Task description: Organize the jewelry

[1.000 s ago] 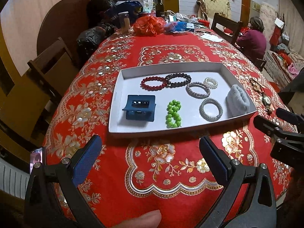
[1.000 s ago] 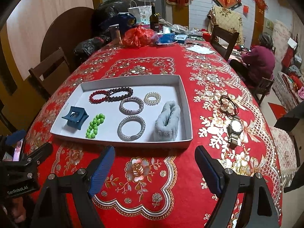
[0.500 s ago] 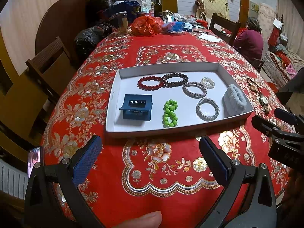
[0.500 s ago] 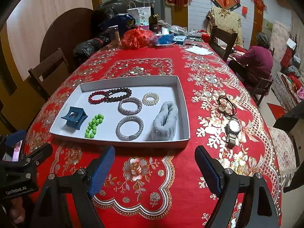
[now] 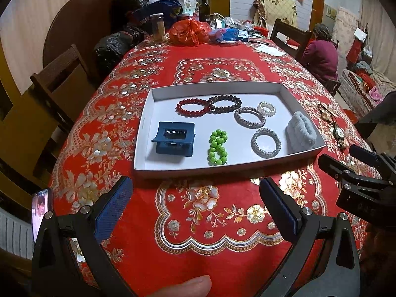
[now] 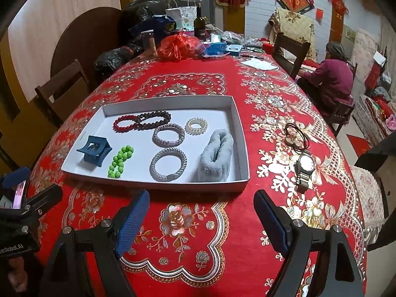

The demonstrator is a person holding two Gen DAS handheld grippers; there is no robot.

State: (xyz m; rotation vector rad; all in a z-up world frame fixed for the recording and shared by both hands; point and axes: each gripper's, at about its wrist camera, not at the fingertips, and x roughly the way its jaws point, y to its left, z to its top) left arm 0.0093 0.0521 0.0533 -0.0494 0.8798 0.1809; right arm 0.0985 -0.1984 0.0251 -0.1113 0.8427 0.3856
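Observation:
A white tray (image 5: 143, 133) (image 6: 243, 148) on the red tablecloth holds a blue hair claw (image 5: 174, 139), a green bead bracelet (image 5: 217, 146), red (image 5: 191, 107) and dark (image 5: 224, 103) bead bracelets, two silver mesh bracelets (image 6: 168, 135), a coil hair tie (image 6: 196, 125) and a grey scrunchie (image 6: 217, 155). A wristwatch (image 6: 305, 169) and dark hair ties (image 6: 297, 137) lie on the cloth right of the tray. My left gripper (image 5: 195, 203) and right gripper (image 6: 200, 210) are both open and empty, in front of the tray's near edge.
Bags, a bottle (image 6: 200, 23) and a red plastic bag (image 6: 179, 45) crowd the table's far end. Wooden chairs (image 5: 61, 79) stand at the left. A person in purple (image 6: 333, 79) sits at the right. A phone (image 5: 40, 206) lies at the near left.
Both grippers have drawn back slightly from the tray and stayed open. Nothing in the tray has moved.

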